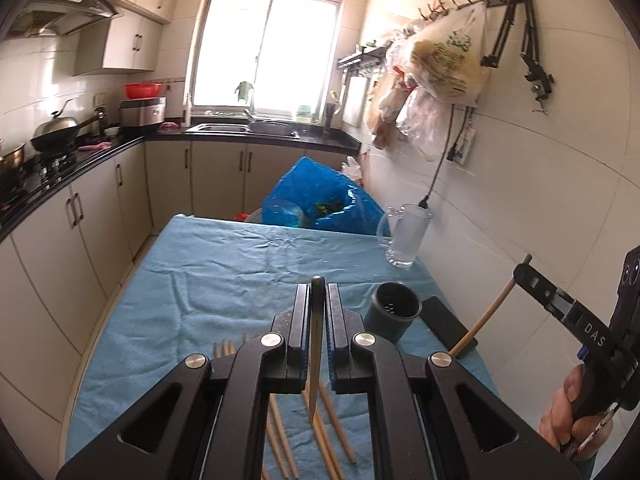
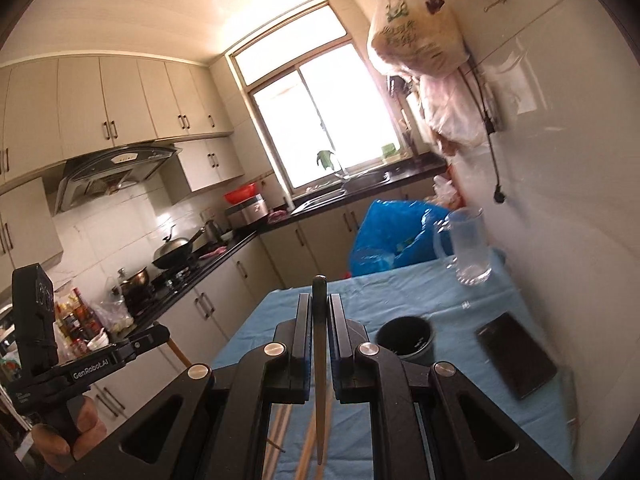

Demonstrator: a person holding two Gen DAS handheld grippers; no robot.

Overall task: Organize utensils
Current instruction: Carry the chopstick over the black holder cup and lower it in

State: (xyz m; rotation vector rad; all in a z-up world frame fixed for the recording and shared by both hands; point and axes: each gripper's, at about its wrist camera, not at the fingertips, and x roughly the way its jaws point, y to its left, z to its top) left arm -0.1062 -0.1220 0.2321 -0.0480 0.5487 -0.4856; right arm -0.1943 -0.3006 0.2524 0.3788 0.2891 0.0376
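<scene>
My left gripper is shut on a chopstick with a dark top, held upright above the blue tablecloth. My right gripper is shut on another dark-topped chopstick; that gripper also shows at the right of the left wrist view, its chopstick slanting down. A dark round utensil holder stands just right of my left gripper and ahead-right of my right gripper. Several loose wooden chopsticks lie on the cloth below the grippers.
A glass mug stands near the wall at the table's far right. A black phone lies right of the holder. A blue plastic bag sits beyond the table's far edge. Kitchen counter and stove run along the left.
</scene>
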